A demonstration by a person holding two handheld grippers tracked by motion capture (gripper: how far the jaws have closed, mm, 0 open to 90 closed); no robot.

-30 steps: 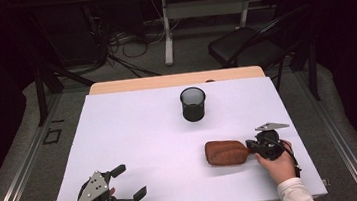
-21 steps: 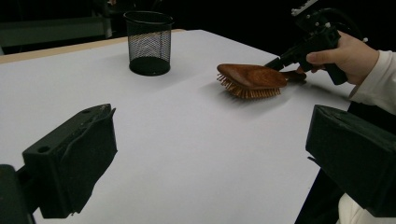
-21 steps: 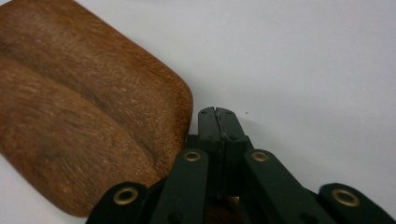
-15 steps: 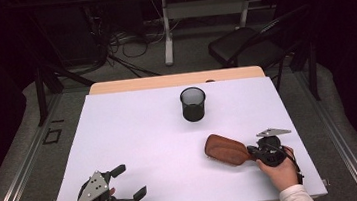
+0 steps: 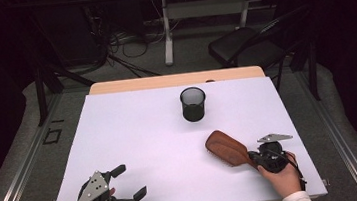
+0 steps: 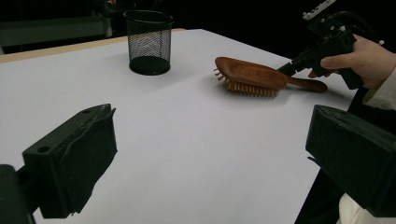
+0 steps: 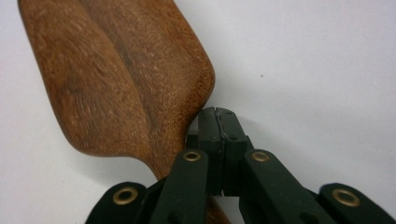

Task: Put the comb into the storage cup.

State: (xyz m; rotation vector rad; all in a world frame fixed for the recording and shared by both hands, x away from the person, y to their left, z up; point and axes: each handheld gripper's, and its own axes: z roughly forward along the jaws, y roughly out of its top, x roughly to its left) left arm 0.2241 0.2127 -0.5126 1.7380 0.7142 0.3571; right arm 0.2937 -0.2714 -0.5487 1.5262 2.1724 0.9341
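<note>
Your hairbrush (image 5: 228, 148) swung since the earlier frames: its head turned from lying level toward pointing up at the mesh cup (image 5: 193, 104), still well short of it and on the cup's near right. You kept the right gripper (image 5: 261, 158) clamped tight on the handle, bristles down, head apparently a little off the white table (image 5: 135, 135). Your left gripper (image 5: 127, 182) hadn't shifted, jaws spread wide and empty, well to the cup's near left. That read as you lining the brush up to go into the cup. No brand, label or writing was legible anywhere.
</note>
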